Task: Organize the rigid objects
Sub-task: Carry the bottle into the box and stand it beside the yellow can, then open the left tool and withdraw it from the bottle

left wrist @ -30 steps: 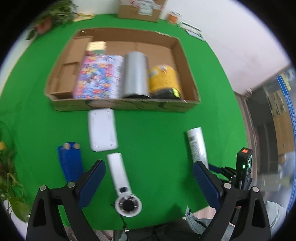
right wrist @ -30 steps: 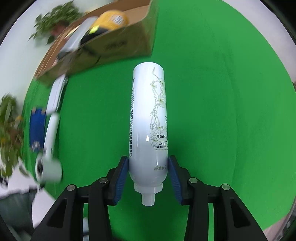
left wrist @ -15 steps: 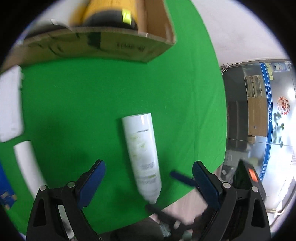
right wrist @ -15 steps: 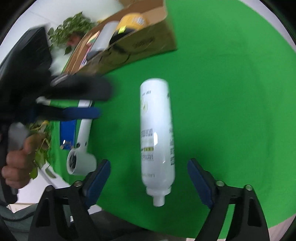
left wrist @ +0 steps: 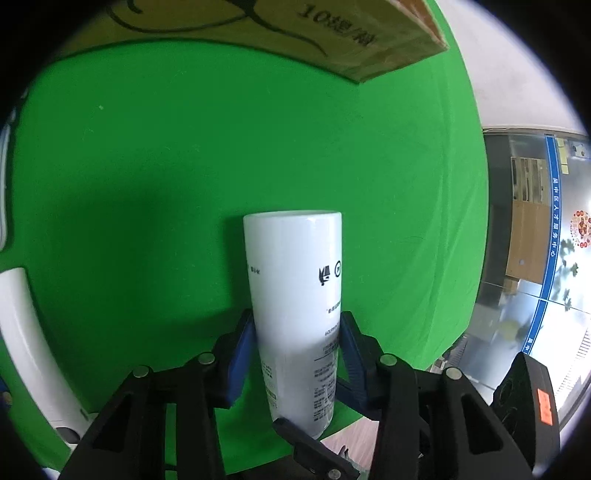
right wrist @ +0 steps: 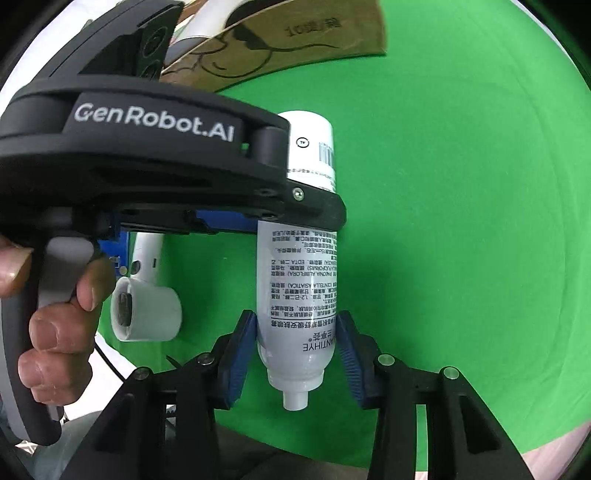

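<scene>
Closing both claws on the white spray bottle (left wrist: 293, 295), left claw (left wrist: 295, 354) mid-body, right claw (right wrist: 295, 347) by the nozzle; bottle lying on the green surface (left wrist: 184, 166) short of the cardboard box (left wrist: 332, 33), still unboxed alongside the white handheld device (right wrist: 146, 314).

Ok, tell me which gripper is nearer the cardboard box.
Left. The left gripper, jaws closing on the bottle, grips it partway up, toward the box. The right gripper, also closing on the bottle, sits at its nozzle end, farther back.
</scene>
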`<state>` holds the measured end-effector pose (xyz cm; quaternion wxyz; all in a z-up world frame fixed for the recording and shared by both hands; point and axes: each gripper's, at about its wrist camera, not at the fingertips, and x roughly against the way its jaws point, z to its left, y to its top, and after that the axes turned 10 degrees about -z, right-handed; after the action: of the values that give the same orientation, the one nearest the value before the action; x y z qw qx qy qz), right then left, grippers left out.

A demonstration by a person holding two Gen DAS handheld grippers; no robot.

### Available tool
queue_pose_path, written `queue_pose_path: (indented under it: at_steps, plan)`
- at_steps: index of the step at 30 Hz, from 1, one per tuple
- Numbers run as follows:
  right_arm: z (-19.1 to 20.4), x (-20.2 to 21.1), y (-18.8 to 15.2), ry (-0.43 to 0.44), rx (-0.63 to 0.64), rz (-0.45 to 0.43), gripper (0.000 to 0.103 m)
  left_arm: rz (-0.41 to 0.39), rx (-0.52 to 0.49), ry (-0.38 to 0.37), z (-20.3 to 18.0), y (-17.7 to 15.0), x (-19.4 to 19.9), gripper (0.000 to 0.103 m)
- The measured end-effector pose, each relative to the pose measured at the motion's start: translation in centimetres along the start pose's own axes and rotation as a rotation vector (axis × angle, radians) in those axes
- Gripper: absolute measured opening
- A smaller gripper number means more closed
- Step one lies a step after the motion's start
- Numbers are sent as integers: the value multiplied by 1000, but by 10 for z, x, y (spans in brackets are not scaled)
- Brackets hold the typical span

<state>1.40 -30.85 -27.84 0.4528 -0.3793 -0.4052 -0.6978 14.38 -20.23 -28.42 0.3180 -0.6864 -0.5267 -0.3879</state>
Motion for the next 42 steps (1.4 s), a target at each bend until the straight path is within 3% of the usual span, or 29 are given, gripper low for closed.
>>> queue_pose_path:
  at_steps: [3,6,10,14,20,28,35,39,40,42]
  plan:
    - [7,22,14,20,7,-39,42,-54,-24,-3,-12,8,30,43]
    - [30,72,41,33,54,-163,42,-170,-103,-29,-44,33,89,43]
    - [53,146,105,64,72,-362,42,-328,-207,-75,-89,78,167,43]
    - [60,176,174,56,77,-430,42,-397,-306,-76,-128,136,203,43]
    - [47,165,242,44,75,-412,42,-353,-297,-104,-127,199,190,43]
    - [8,75,286,27,12,-271,42,-173,-196,-99,-85,260,108,43]
    - [-15,28,288,6,-49,-185,42,-56,-179,-63,-66,260,63,43]
    - [-17,24,287,-59,-54,-179,42,-57,-167,-15,-71,252,69,43]
    - [-17,27,290,-66,-55,-191,44,-75,-179,-22,-73,250,76,43]
    - [-14,43,285,-86,-40,-219,64,-138,-211,-41,-80,240,100,43]
